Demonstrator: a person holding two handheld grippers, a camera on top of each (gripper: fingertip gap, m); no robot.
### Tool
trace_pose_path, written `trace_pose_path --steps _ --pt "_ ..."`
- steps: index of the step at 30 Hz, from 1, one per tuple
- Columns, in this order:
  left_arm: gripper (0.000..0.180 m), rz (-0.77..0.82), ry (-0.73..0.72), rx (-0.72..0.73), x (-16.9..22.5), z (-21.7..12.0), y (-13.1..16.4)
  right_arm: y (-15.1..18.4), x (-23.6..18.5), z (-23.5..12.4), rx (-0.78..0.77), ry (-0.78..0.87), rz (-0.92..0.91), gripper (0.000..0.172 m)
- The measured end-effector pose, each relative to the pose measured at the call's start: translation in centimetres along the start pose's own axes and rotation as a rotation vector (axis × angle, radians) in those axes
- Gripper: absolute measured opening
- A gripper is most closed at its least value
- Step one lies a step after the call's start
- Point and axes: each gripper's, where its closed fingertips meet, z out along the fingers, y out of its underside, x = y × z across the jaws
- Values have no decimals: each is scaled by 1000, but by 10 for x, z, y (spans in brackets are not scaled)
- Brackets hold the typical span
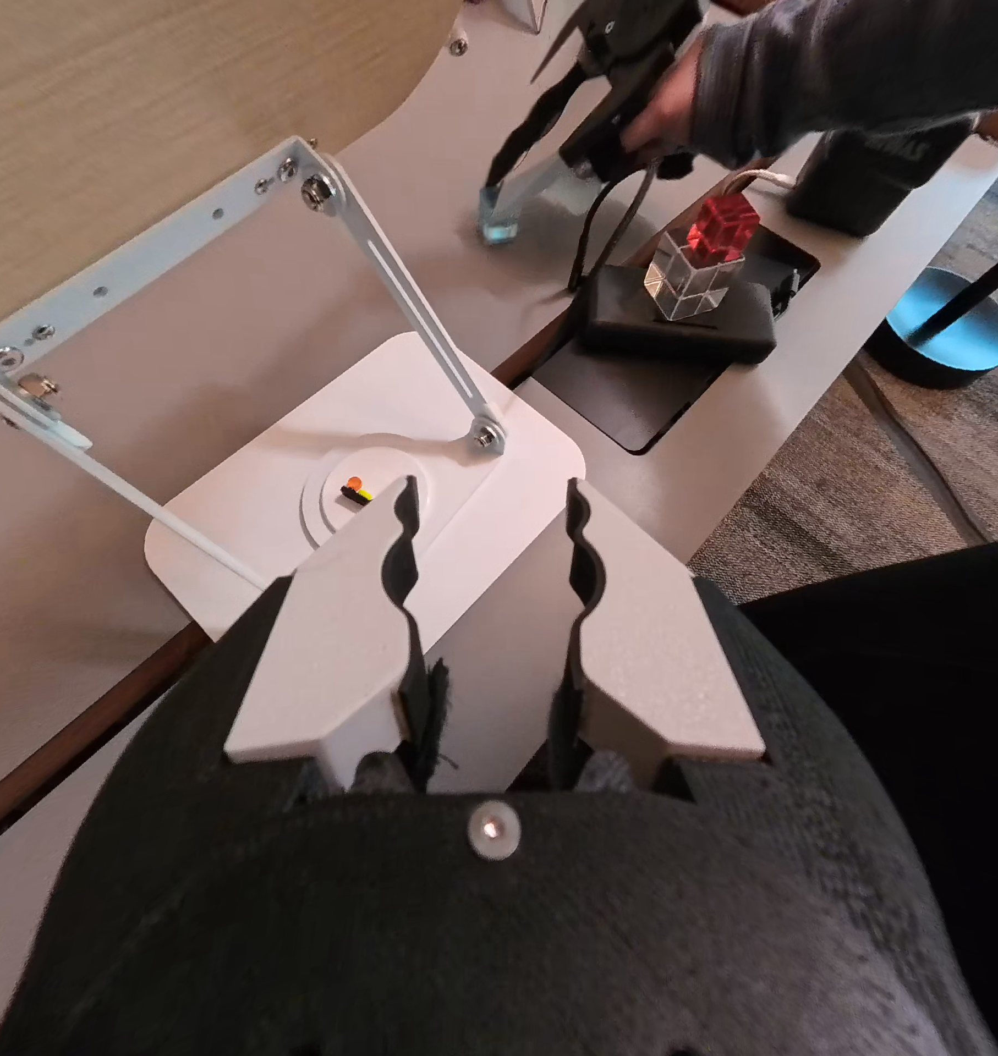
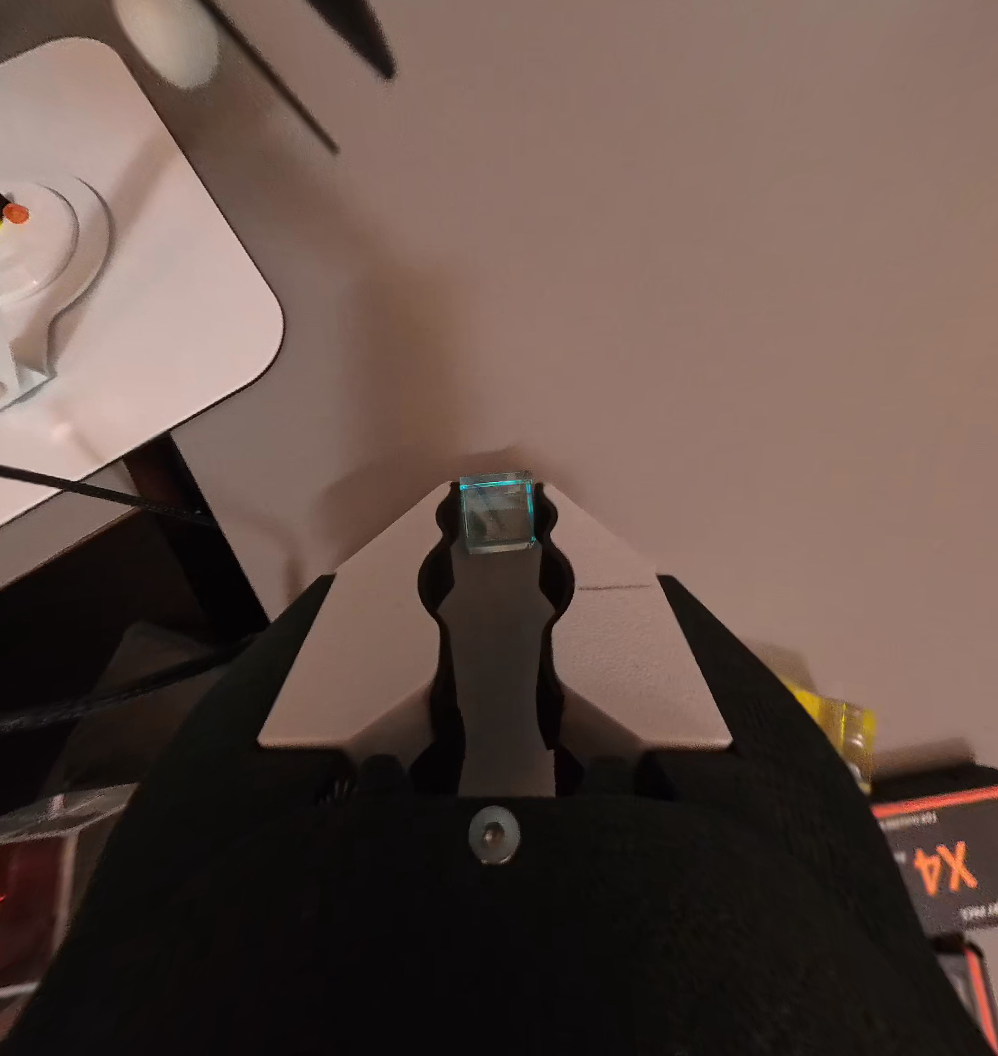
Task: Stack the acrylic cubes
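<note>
My right gripper is shut on a small clear cube with blue-green edges, held between its fingertips just over the pale table. The left wrist view shows the same grip from afar, with the cube at the table surface under the dark fingers. My left gripper is open and holds nothing. It hovers over a white base plate with a round disc that bears a small orange, yellow and black piece, just left of my left fingertip.
A red cube sits on a clear block atop a black box in a table recess. White metal bracket arms rise from the plate. A blue round base stands on the carpet. Black boxes and a yellow piece lie at the right. Spacing between my two grippers at the tips: around 30 cm. The left tips stand about 15 cm off the white base plate. The right camera catches it too, in the right wrist view.
</note>
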Motion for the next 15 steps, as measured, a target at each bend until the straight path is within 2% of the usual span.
trace_pose_path --steps 7,11,15 --pt "51 -10 48 26 6 3 -2 1 -17 -71 95 68 137 24" --pt "51 12 95 31 15 8 -2 4 -45 -115 126 57 196 24" --pt "51 23 135 34 20 14 -3 8 -82 -137 103 23 204 24"
